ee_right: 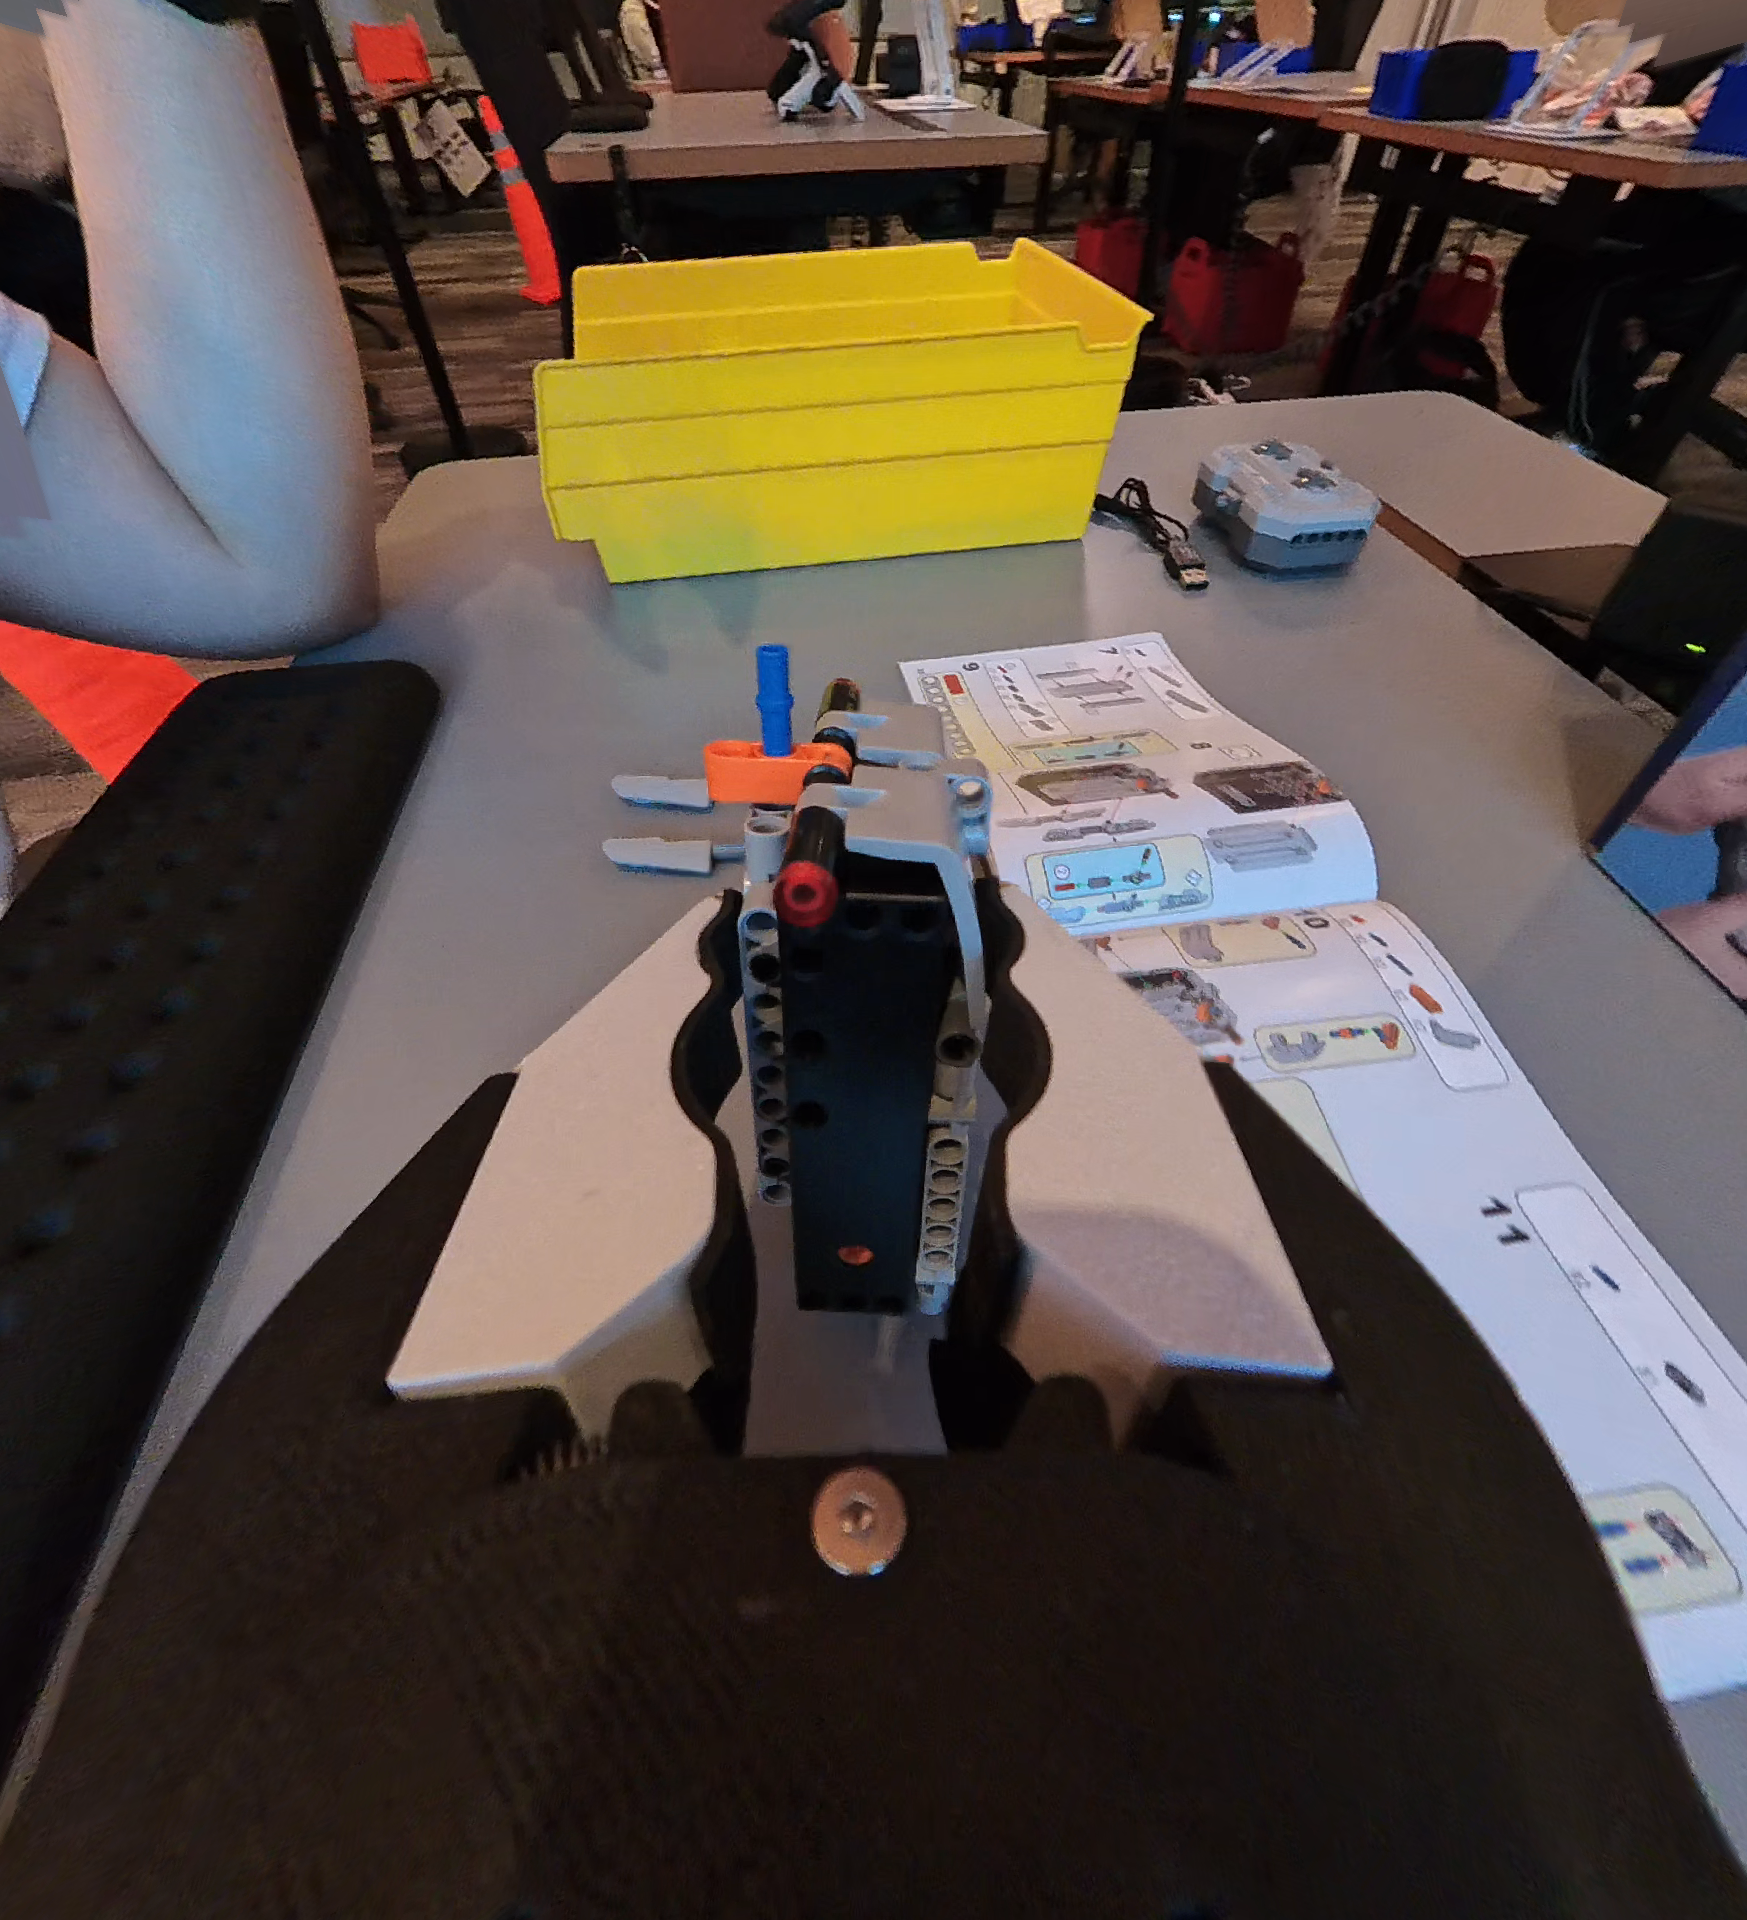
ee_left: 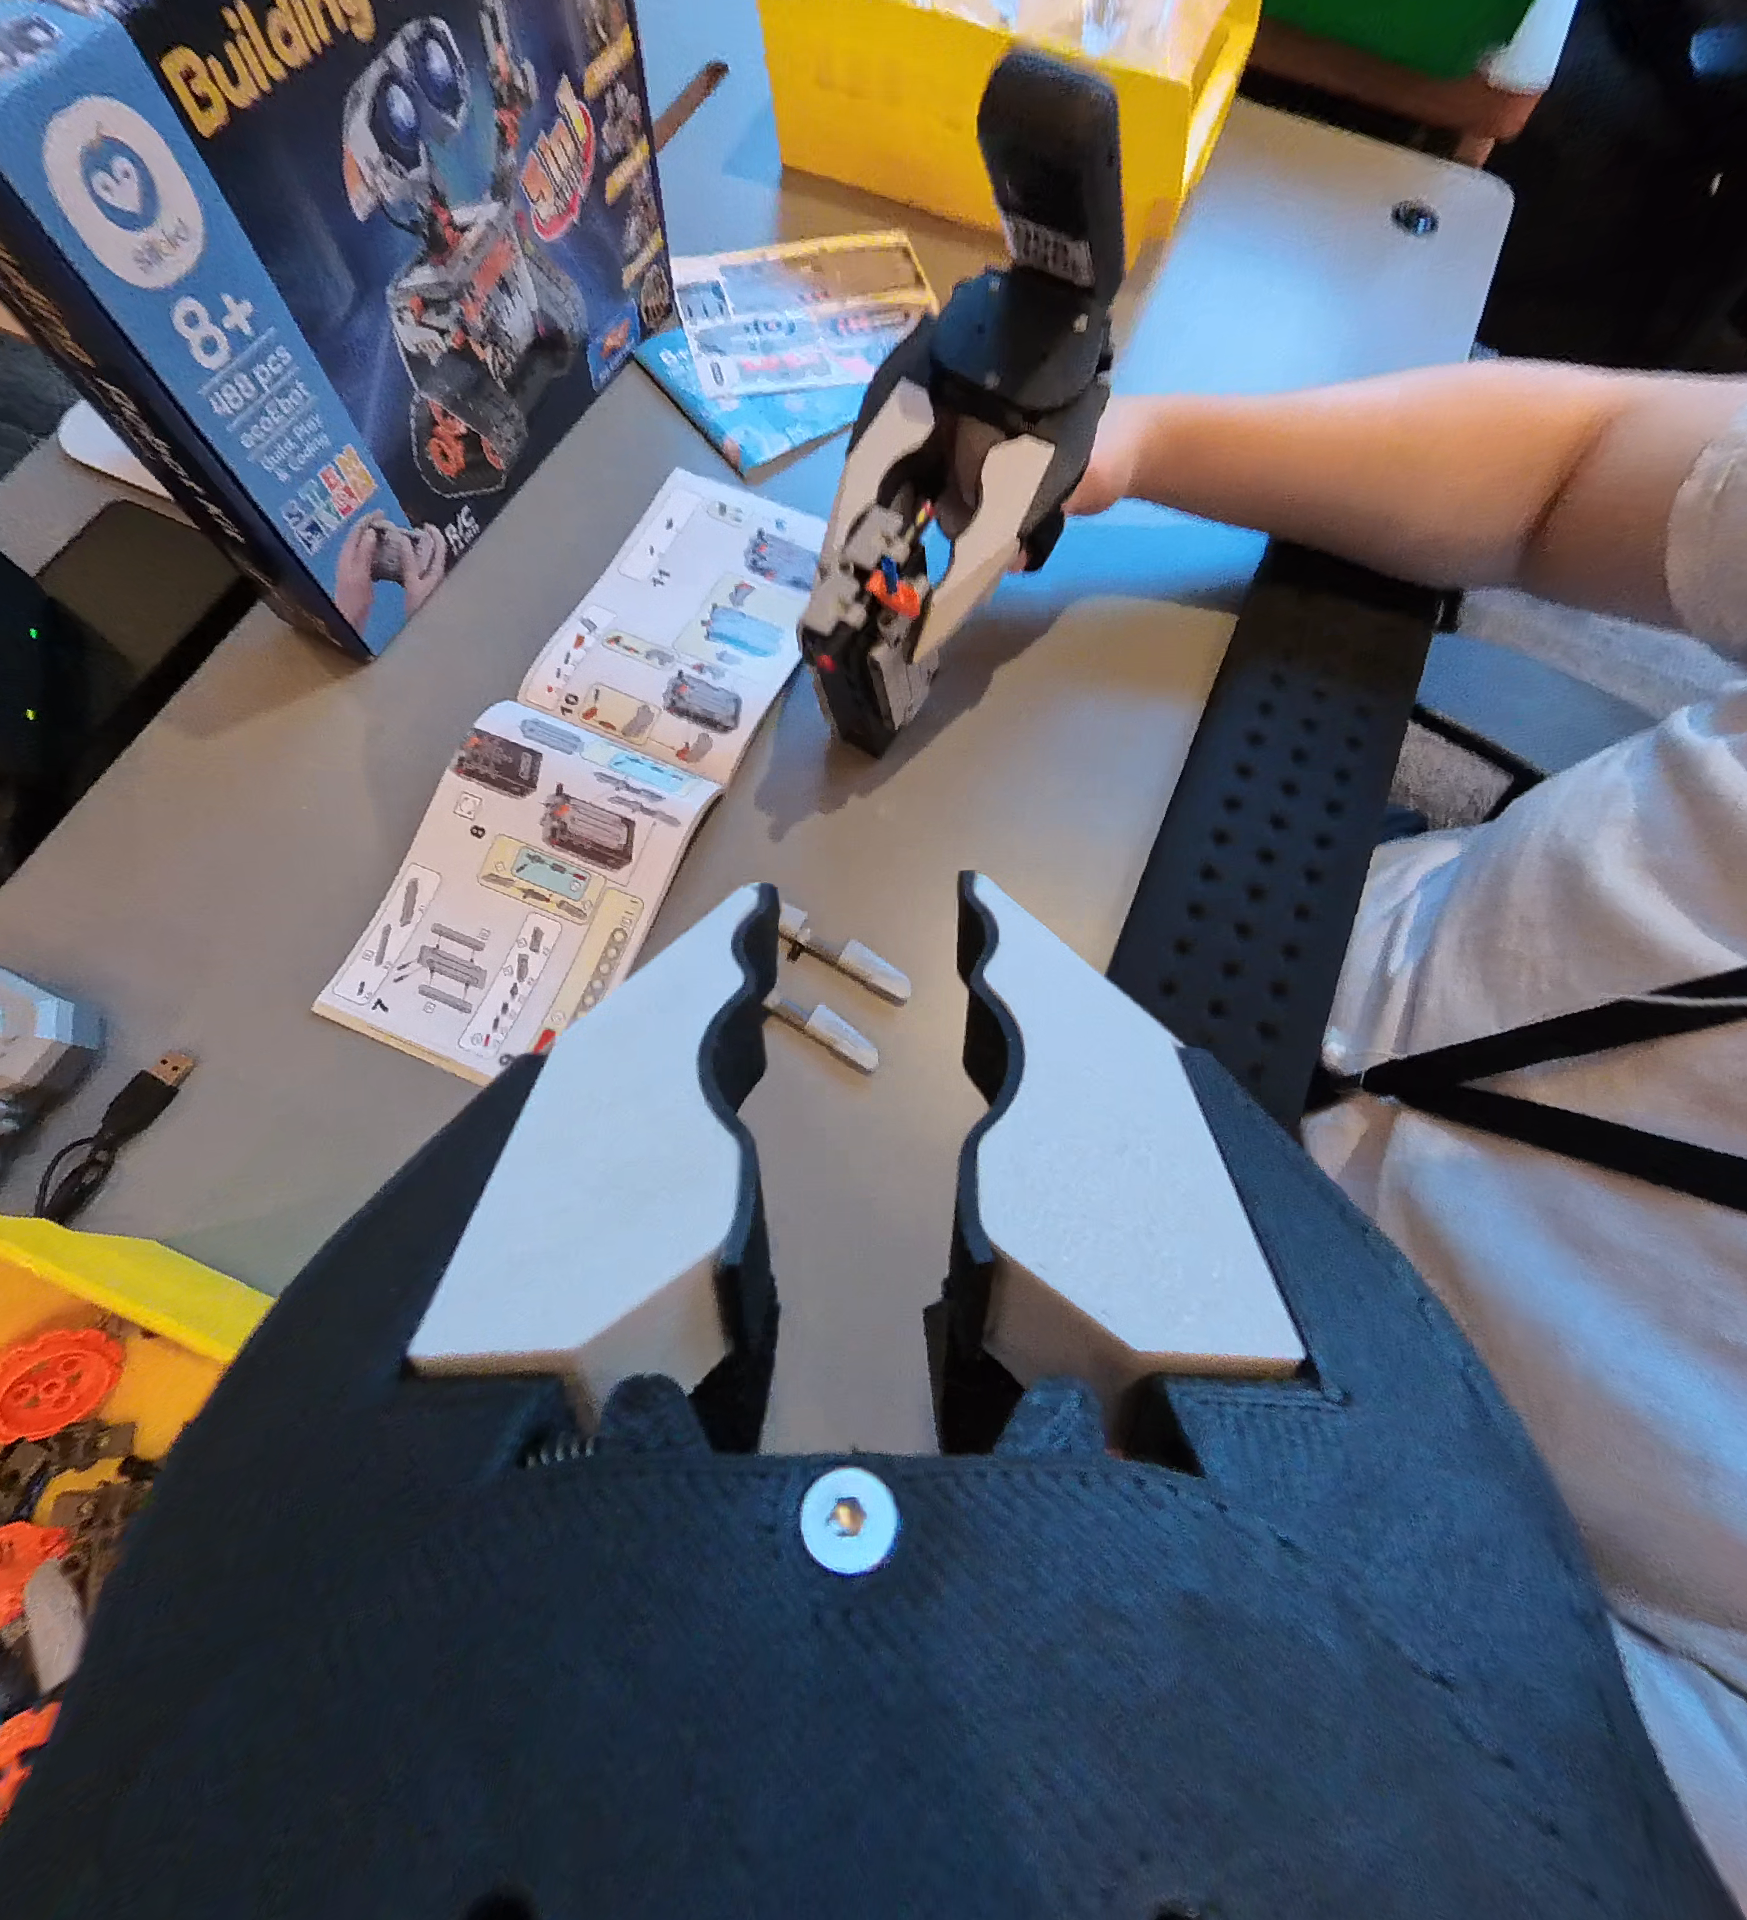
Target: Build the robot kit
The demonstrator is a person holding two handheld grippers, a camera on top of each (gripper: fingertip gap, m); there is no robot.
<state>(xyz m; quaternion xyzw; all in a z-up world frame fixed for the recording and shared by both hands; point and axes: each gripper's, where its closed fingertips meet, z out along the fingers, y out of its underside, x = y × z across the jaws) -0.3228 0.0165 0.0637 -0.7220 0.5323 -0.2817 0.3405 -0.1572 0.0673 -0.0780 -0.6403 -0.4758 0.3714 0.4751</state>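
My right gripper (ee_right: 864, 914) is shut on a black and grey brick assembly (ee_right: 853, 1091) with a red pin, an orange beam and a blue pin on top. It holds it upright on the grey table. The same gripper and assembly (ee_left: 869, 665) show in the left wrist view, at the middle. My left gripper (ee_left: 864, 904) is open and empty, just above two small grey pieces (ee_left: 843, 961) lying on the table. Those pieces (ee_right: 661, 826) lie just left of the held assembly in the right wrist view.
An open instruction booklet (ee_left: 578, 769) lies left of the grey pieces. A blue toy box (ee_left: 308, 312) stands at the back left. A yellow bin (ee_right: 827, 416) stands behind. A black perforated mat (ee_left: 1253, 831) lies at the right. A grey controller (ee_right: 1284, 504) and a USB cable (ee_right: 1160, 540) lie nearby. Some 25 centimeters of space lies between my two pairs of fingers.
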